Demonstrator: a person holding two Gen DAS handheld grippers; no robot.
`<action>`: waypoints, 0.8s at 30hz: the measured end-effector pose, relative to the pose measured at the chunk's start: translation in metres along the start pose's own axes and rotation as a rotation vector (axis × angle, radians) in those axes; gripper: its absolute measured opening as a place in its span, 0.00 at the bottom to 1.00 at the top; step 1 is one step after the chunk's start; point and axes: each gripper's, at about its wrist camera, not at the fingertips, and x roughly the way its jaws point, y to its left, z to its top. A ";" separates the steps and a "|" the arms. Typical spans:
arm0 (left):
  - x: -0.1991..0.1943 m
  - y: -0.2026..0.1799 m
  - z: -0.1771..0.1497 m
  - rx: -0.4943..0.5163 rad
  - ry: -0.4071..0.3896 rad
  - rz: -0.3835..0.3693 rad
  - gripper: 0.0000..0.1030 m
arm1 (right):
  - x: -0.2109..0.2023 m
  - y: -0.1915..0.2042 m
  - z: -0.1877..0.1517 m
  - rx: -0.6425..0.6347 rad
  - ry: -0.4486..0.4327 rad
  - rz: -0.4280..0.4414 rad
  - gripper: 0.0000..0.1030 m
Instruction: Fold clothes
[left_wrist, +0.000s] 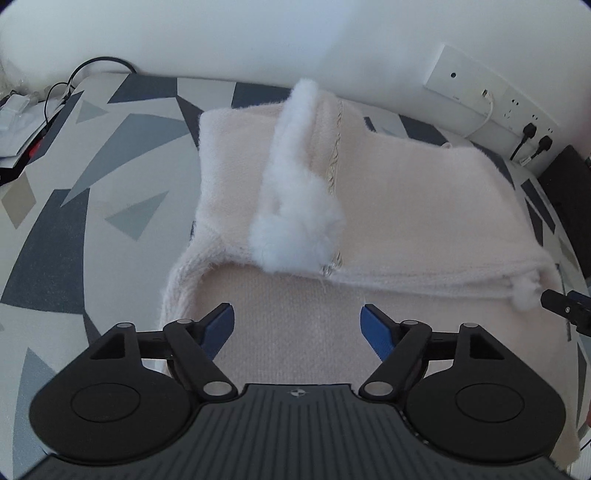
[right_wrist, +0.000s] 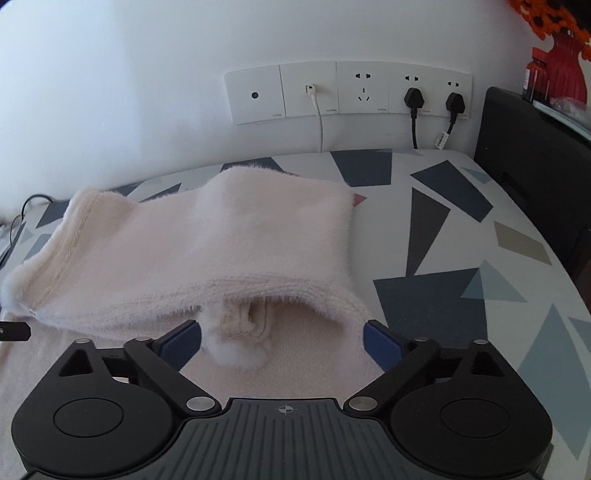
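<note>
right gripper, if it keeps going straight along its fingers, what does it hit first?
Most likely the white fur trim under the folded edge of the pale pink fuzzy garment, straight ahead of the open right gripper. Depth is unclear; the knit layer beneath could touch first.

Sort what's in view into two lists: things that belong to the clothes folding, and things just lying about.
Belongs to the job:
- fluffy pale pink garment with white fur trim, partly folded
- open left gripper
- open right gripper
- grey and white geometric-patterned table cover, the folding surface

Just lying about:
- white wall socket strip
- black plugs
- white charging cable
- black cables at the table's far left
</note>
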 end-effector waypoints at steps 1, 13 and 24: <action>0.001 0.001 -0.003 -0.001 0.016 0.006 0.79 | 0.000 0.003 -0.001 -0.016 0.009 -0.008 0.97; 0.009 -0.027 -0.039 0.187 0.107 0.103 0.99 | -0.006 0.021 -0.029 -0.086 0.112 -0.053 0.99; 0.008 -0.032 -0.043 0.204 0.101 0.125 1.00 | -0.002 0.019 -0.059 -0.057 0.195 -0.132 0.99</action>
